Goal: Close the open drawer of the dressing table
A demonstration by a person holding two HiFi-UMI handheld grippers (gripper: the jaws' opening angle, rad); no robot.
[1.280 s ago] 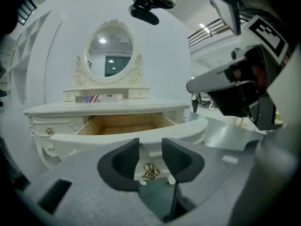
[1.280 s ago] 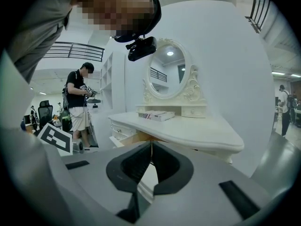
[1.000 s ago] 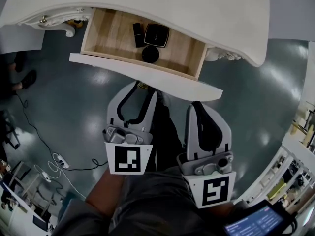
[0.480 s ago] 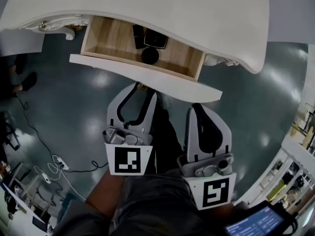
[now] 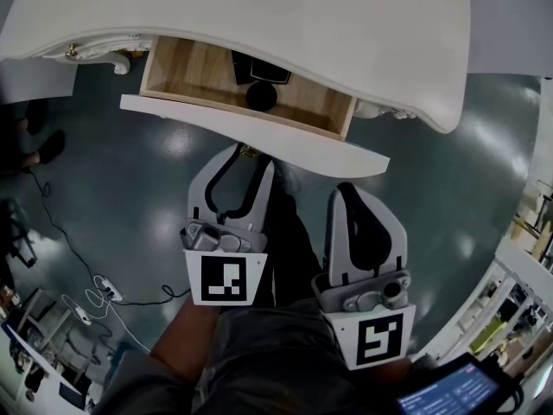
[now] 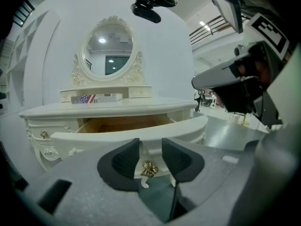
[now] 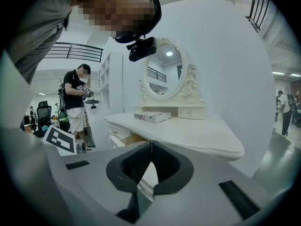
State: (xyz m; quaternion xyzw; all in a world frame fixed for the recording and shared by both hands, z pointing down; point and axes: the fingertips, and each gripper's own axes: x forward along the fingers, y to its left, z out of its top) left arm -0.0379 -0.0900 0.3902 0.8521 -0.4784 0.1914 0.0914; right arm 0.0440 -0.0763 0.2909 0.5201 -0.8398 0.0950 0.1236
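The white dressing table (image 5: 302, 24) fills the top of the head view. Its drawer (image 5: 190, 72) stands out, showing a wooden floor and black items (image 5: 261, 96) at the back. My left gripper (image 5: 251, 154) is up against the drawer's curved white front (image 5: 259, 132). In the left gripper view the left gripper (image 6: 150, 146) is open, with the brass handle (image 6: 149, 169) in the gap between its fingertips. My right gripper (image 5: 346, 186) hangs back from the drawer front, to the right. In the right gripper view it (image 7: 151, 145) is shut and holds nothing.
An oval mirror (image 6: 108, 51) and a flat printed box (image 6: 96, 98) sit on the table top. Cables and a power strip (image 5: 104, 284) lie on the grey floor at the left. A person (image 7: 77, 102) stands beyond the table's left end. A screen (image 5: 449, 392) shows at the bottom right.
Less of the drawer's inside shows now, and the black items have slipped partly under the table top. Both grippers keep almost the same place in the head view.
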